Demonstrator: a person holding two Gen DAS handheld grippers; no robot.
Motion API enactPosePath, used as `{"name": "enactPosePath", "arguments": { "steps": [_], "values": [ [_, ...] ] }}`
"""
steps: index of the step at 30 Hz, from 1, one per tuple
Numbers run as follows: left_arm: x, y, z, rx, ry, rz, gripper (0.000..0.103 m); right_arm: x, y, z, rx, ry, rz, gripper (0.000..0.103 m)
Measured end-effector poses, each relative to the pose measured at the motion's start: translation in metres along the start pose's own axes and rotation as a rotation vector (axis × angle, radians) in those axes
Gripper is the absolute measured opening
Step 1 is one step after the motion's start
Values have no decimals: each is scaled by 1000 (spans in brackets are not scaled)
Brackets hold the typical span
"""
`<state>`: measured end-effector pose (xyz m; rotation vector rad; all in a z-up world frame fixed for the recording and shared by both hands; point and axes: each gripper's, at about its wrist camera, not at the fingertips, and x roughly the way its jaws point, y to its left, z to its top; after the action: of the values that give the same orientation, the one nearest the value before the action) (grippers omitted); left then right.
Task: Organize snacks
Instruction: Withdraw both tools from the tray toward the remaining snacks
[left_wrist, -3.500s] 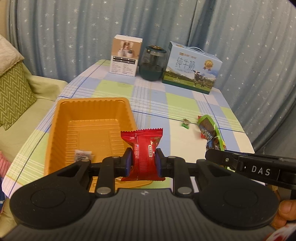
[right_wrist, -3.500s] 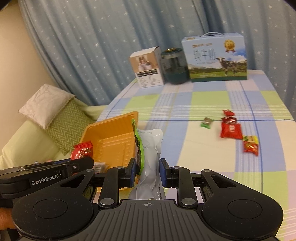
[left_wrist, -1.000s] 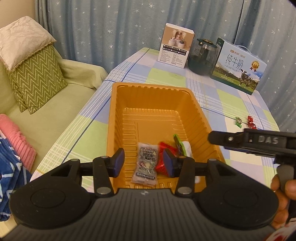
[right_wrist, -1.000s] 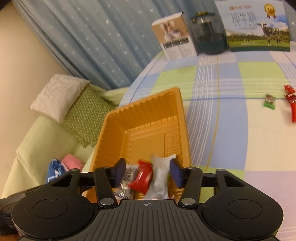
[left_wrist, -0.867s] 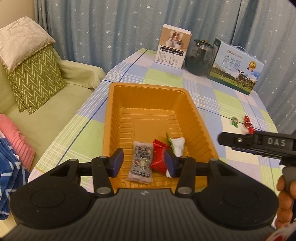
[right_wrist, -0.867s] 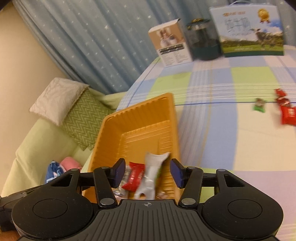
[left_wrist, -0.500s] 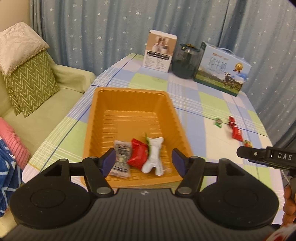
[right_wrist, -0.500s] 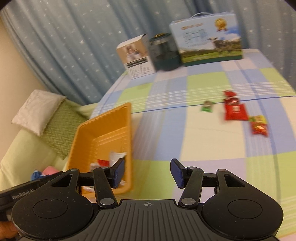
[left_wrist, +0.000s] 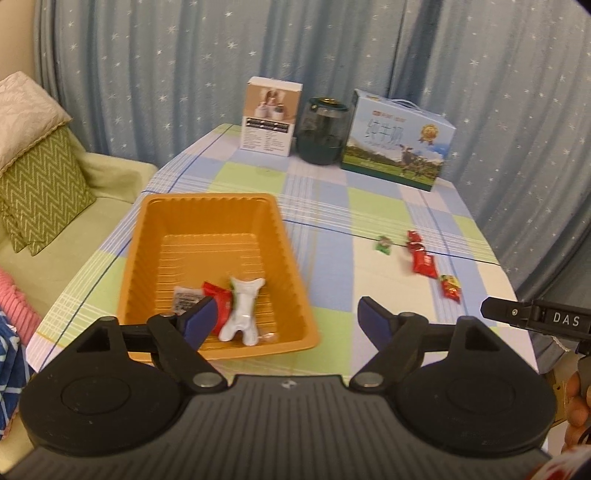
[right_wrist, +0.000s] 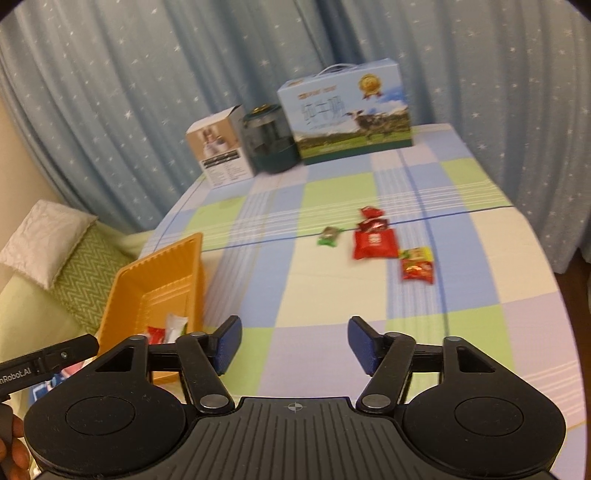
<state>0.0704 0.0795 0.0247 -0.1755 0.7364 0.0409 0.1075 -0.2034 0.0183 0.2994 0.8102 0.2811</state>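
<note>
Both my grippers hang empty over the checked worktop (right_wrist: 332, 295), left gripper (left_wrist: 286, 319) and right gripper (right_wrist: 293, 345) with fingers spread wide. The orange tray (left_wrist: 155, 236) on my left holds a white packet (left_wrist: 242, 310), a red packet (left_wrist: 219, 301) and a grey one (left_wrist: 186, 297). Far right, loose snacks: green candy (right_wrist: 328, 235), big red packet (right_wrist: 375, 242), smaller red ones (right_wrist: 417, 268). Behind stand a milk carton box (right_wrist: 349, 110), dark jar (right_wrist: 269, 142) and white box (right_wrist: 219, 157); nothing lies between me and the loose snacks.

A home living room: cushioned sofa (left_wrist: 55, 236), star-print curtains (left_wrist: 184, 74), checked tablecloth (left_wrist: 332, 206).
</note>
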Motion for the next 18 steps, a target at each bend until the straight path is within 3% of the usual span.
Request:
{"name": "enactPosePath", "arguments": {
  "steps": [6, 18],
  "values": [
    [-1, -25, -1, 22, -4, -57, 89, -15, -27, -3, 26, -16, -45, 73],
    [29, -83, 0, 102, 18, -118, 89, -28, -88, -2, 96, -40, -131, 73]
  ]
}}
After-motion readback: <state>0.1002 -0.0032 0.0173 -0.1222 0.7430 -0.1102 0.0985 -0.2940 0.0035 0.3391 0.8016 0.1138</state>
